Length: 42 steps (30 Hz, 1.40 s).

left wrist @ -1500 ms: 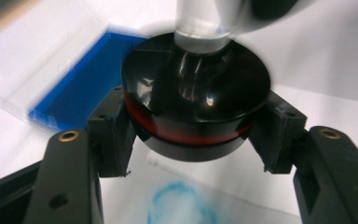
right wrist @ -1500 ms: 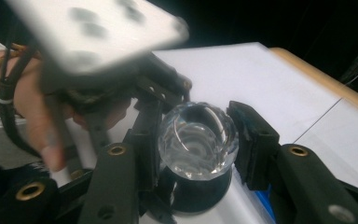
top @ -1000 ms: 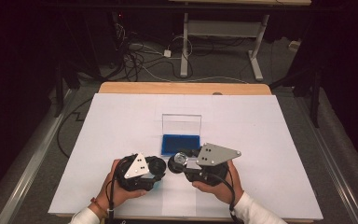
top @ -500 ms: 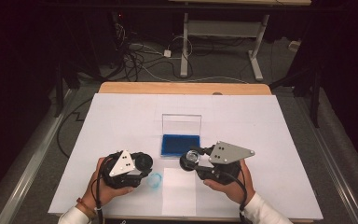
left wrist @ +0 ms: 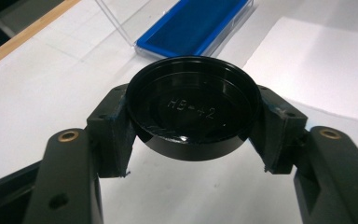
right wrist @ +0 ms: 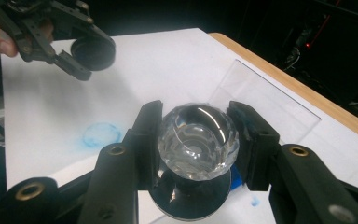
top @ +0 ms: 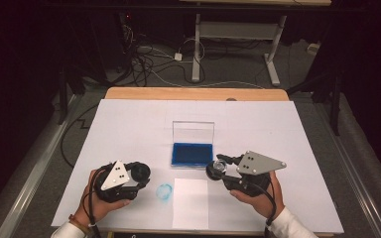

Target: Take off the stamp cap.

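A stamp is shown uncapped, its two parts held apart above the bench (top: 129,119). The left claw (left wrist: 193,140) is closed on a round black cap (left wrist: 193,112), gripped at its rim between both pads with its hollow, lettered inside facing the camera. The right claw (right wrist: 196,140) is clamped on the faceted clear knob (right wrist: 198,140) of the stamp, whose dark round base (right wrist: 191,200) is seen below the knob. In the high view the left claw (top: 138,173) lies near the bench's front left and the right claw (top: 217,168) just beside the front right corner of an open ink pad (top: 192,153), its clear lid (top: 193,131) standing upright behind the blue pad.

The step in hand is judged to be inking: the base would next be lowered flat onto the blue pad, then pressed on the white paper sheet (top: 190,203) lying in front of it. The upright lid must be cleared in the approach. A faint blue ring mark (top: 164,192) is seen on the bench between the left claw and the sheet; nothing else obstructs the path.
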Each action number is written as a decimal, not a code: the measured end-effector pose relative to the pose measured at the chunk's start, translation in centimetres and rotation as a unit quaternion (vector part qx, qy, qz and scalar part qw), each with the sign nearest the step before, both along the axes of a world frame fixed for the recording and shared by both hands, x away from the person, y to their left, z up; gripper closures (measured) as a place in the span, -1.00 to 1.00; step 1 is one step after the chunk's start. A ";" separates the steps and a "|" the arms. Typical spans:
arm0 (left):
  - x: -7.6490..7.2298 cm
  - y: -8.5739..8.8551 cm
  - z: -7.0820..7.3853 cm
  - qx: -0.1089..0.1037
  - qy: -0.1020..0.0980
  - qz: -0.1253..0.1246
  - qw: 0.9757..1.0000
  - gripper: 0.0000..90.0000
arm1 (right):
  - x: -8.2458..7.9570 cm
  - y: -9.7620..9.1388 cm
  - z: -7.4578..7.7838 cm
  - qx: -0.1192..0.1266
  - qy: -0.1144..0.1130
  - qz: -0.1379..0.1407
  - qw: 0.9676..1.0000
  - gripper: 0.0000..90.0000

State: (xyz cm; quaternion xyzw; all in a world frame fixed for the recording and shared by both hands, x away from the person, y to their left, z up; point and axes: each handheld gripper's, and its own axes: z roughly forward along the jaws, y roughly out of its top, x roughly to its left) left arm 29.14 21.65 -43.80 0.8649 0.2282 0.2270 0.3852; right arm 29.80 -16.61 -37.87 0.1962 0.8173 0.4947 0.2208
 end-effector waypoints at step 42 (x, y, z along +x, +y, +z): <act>-2.4 2.6 -1.7 0.010 0.020 0.010 1.000 -0.19 | 1.3 -1.0 -1.6 -0.034 0.025 -0.033 0.999 0.28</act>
